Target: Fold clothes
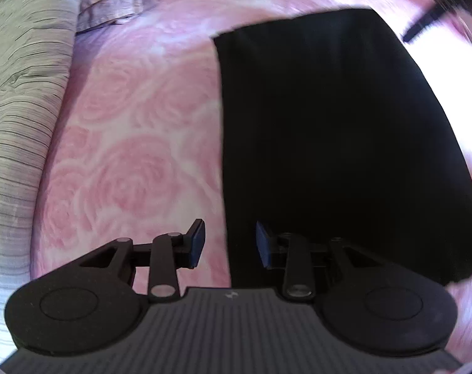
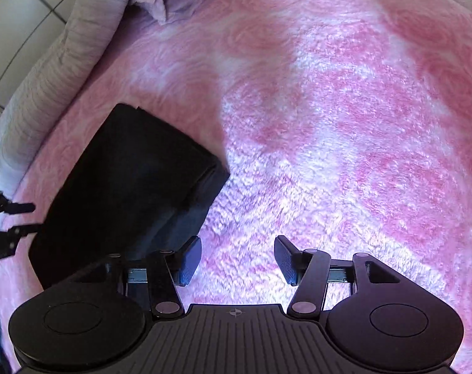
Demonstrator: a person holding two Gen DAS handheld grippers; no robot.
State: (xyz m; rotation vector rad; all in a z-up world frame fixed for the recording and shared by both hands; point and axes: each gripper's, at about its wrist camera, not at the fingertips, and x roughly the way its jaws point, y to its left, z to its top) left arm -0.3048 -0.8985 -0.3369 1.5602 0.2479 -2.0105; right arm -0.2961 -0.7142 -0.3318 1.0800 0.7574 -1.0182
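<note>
A black garment, folded into a flat oblong, lies on a pink rose-patterned blanket. My left gripper hovers over the garment's near left edge, open, with nothing between its blue pads. In the right wrist view the same folded garment lies to the left, its layered edge facing me. My right gripper stands open over bare blanket just right of the garment, holding nothing. The left gripper's fingers show at the left edge of that view, and the right gripper shows blurred at the top right of the left wrist view.
A grey striped bolster runs along the left side of the bed. A pale pink folded cloth lies at the far end beside it. White floor tiles show beyond the bolster.
</note>
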